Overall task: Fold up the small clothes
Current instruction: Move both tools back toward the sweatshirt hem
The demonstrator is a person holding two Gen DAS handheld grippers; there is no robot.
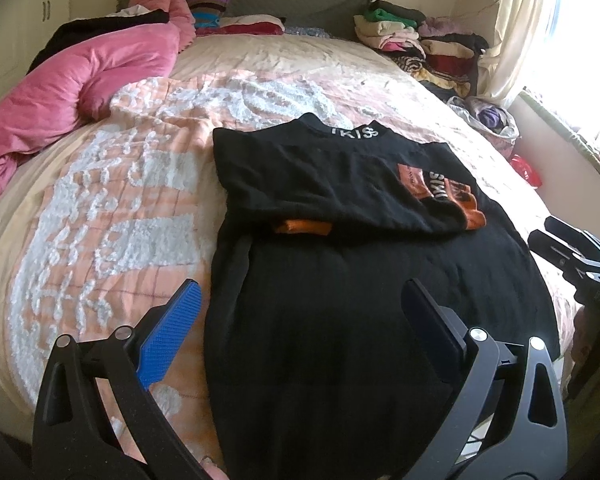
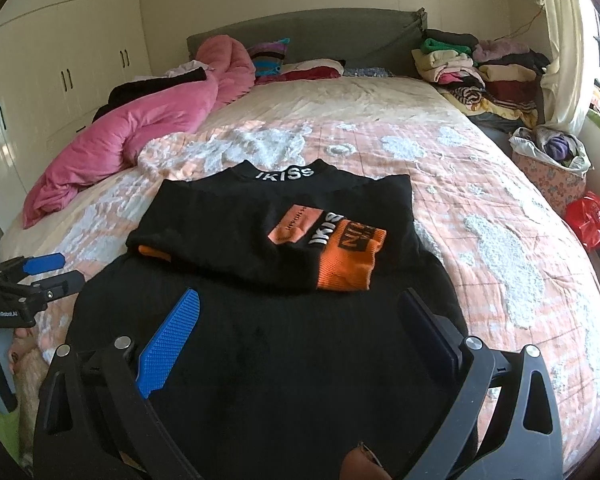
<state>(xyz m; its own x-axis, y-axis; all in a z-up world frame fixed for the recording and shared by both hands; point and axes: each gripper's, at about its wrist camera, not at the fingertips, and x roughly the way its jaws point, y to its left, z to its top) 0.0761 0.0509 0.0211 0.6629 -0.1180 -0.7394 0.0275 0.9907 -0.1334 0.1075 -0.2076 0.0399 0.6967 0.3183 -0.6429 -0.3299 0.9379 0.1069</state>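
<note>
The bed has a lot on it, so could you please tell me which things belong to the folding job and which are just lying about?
Belongs to the job:
black sweater
left gripper
right gripper

Lying about:
pink duvet
stacked clothes
floral basket
red bag

left tongs (image 1: 300, 312): black frame; blue pad; silver screws | right tongs (image 2: 300, 316): same

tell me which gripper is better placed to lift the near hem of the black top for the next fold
Right, probably. The right gripper hangs open directly over the black top near its hem. The left gripper, also open, straddles the top's left edge, one finger over the bedspread.
</note>
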